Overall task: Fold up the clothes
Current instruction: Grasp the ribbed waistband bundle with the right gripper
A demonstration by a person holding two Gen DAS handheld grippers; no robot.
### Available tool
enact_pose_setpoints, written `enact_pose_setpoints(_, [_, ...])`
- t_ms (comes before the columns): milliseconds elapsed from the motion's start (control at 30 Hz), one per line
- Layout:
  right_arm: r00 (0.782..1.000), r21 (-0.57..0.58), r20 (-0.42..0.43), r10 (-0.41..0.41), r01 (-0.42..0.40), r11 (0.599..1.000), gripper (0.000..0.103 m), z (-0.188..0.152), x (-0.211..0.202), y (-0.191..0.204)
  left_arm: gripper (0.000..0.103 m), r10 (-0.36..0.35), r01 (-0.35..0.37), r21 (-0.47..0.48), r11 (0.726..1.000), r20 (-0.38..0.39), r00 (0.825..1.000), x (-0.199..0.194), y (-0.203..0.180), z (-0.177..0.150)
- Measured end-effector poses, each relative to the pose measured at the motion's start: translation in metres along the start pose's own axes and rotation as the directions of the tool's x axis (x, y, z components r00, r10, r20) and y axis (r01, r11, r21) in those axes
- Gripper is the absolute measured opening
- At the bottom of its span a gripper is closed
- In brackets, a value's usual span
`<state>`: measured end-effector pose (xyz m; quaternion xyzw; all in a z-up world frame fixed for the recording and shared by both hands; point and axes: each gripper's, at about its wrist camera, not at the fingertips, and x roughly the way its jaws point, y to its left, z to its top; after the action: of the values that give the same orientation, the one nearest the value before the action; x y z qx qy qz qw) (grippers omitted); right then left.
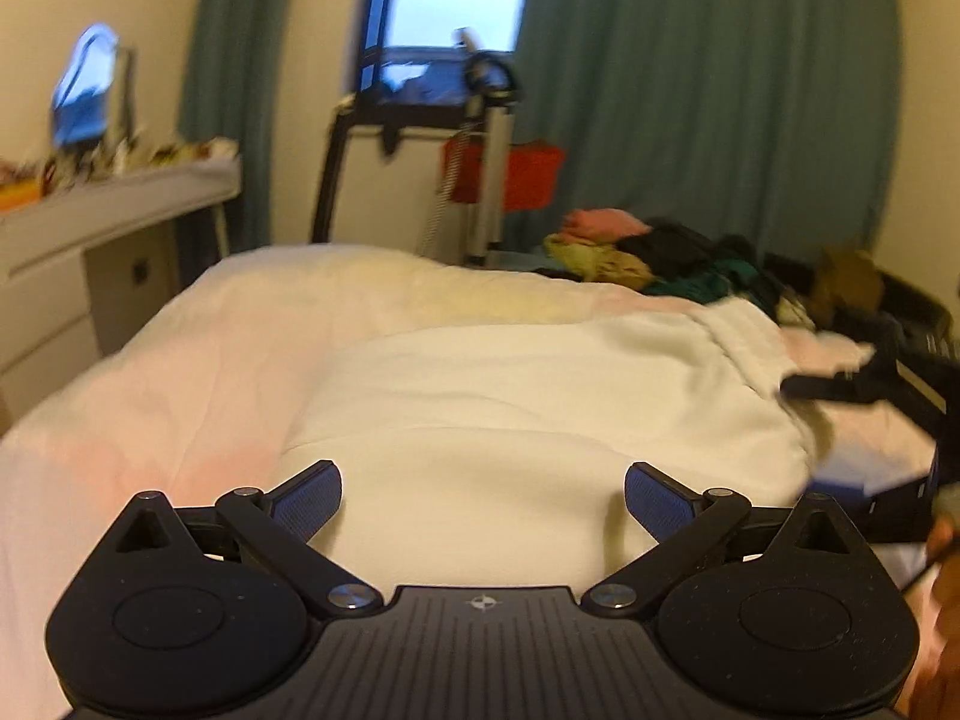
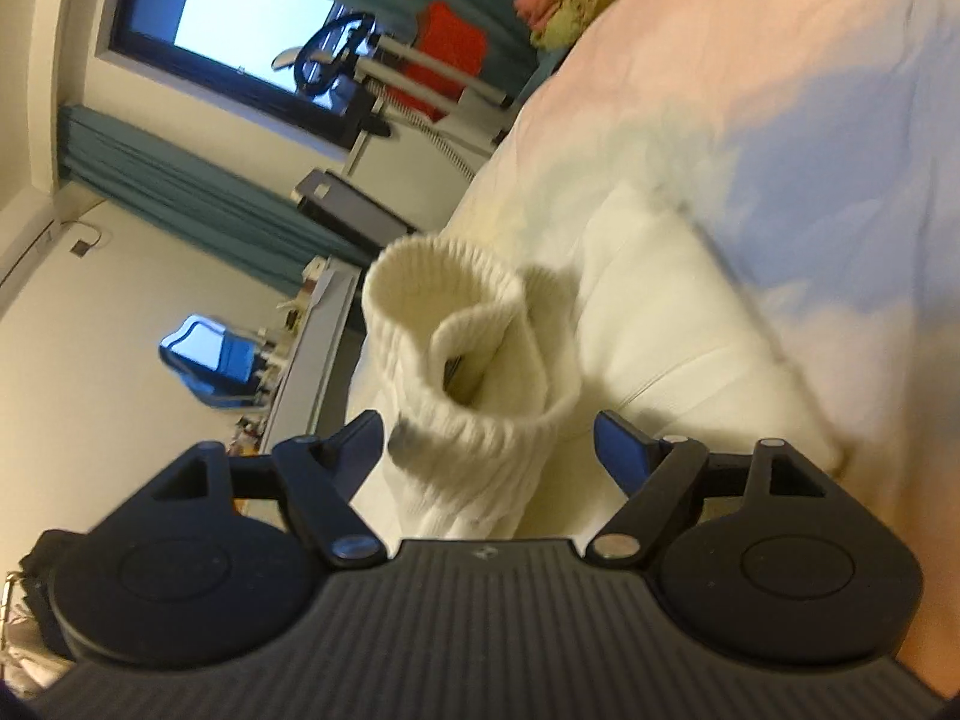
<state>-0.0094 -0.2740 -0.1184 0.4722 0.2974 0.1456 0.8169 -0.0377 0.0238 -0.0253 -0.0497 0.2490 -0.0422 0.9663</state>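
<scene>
A cream-white sweatshirt lies spread on the pale bed. My left gripper is open and empty, hovering just above the garment's near part. In the right wrist view, tilted sideways, my right gripper is open, with the sweatshirt's ribbed cuff standing up between and just beyond its fingers. The garment's body lies past the cuff on the bed. The right gripper also shows at the right edge of the left wrist view, by the garment's far side.
A pile of pink, yellow, black and green clothes sits at the bed's far right corner. A white desk with clutter stands left of the bed. An exercise machine with a red cloth stands by the window and teal curtains.
</scene>
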Motion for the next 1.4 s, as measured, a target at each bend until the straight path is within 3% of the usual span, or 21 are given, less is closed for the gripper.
enact_pose_setpoints(167, [1.0, -0.012, 0.005, 0.028, -0.028, 1.0, 0.072, -0.005, 0.017, 0.006, 0.102, 0.022, -0.022, -0.106, 0.994, -0.007, 1.0, -0.007, 0.026, 0.007])
enact_pose_setpoints(400, [0.997, -0.109, 0.061, -0.043, 0.049, 0.993, 0.041, -0.012, 0.017, 0.019, 0.102, 0.053, -0.057, -0.175, 0.983, -0.031, 0.998, -0.016, 0.05, 0.008])
enact_pose_setpoints(633, [0.981, -0.211, 0.184, 0.059, -0.02, 0.977, 0.037, -0.005, -0.027, 0.051, 0.102, 0.01, -0.009, -0.149, 0.989, 0.006, 1.0, -0.013, 0.049, 0.008])
enact_pose_setpoints(700, [0.967, -0.236, 0.246, 0.07, -0.011, 0.972, 0.037, 0.001, -0.043, 0.055, 0.102, 0.015, -0.012, -0.133, 0.991, 0.027, 1.0, -0.014, 0.047, 0.008])
enact_pose_setpoints(800, [0.951, -0.177, 0.308, 0.024, 0.032, 0.984, 0.037, 0.013, -0.059, 0.042, 0.102, 0.015, -0.011, -0.126, 0.992, 0.029, 0.999, -0.013, 0.047, 0.007])
enact_pose_setpoints(867, [0.957, -0.092, 0.284, -0.057, 0.087, 0.992, 0.037, 0.021, -0.058, 0.025, 0.102, 0.013, -0.011, -0.126, 0.992, 0.015, 1.0, -0.01, 0.048, 0.006])
enact_pose_setpoints(933, [0.968, 0.025, 0.193, -0.162, 0.16, 0.987, 0.038, 0.023, -0.048, -0.004, 0.102, 0.014, -0.015, -0.126, 0.992, -0.002, 1.0, -0.007, 0.048, 0.004])
enact_pose_setpoints(1067, [0.977, 0.203, 0.12, -0.174, 0.148, 0.968, 0.039, 0.018, -0.043, -0.04, 0.102, 0.033, -0.036, -0.114, 0.993, -0.034, 0.999, -0.002, 0.049, 0.002])
enact_pose_setpoints(1400, [0.975, 0.14, 0.082, -0.206, 0.194, 0.971, 0.048, 0.016, -0.05, -0.028, 0.102, 0.022, -0.033, -0.181, 0.983, -0.06, 0.998, -0.004, 0.063, 0.004])
